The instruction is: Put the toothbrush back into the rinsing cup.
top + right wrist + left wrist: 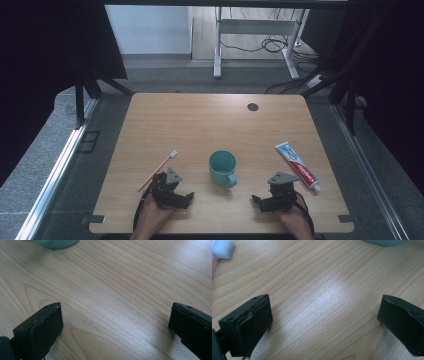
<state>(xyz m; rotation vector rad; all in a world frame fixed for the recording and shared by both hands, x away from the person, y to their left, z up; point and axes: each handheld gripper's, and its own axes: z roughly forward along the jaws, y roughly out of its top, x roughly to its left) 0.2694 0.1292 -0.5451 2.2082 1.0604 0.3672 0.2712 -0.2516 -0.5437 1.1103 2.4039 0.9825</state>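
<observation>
- Cup: teal, upright, handle turned toward the near right; stands near the middle of the table, between both grippers and a little farther back.
- Toothbrush: lies flat to the left of cup, white head at the far end, pinkish handle slanting to the near left; near end just beside left gripper.
- Toothpaste tube: lies flat to the right of cup, cap end pointing near right; just beyond right gripper.
- Left gripper: held in hand at near left edge of table, jaws wide apart, bare wood between them in left gripper view; toothbrush head at upper left corner there, cup base at upper right edge.
- Right gripper: held in hand at near right edge, jaws wide apart, bare wood between them; cup base at upper left of right gripper view.
- Dark round spot: on far part of table, right of centre.
</observation>
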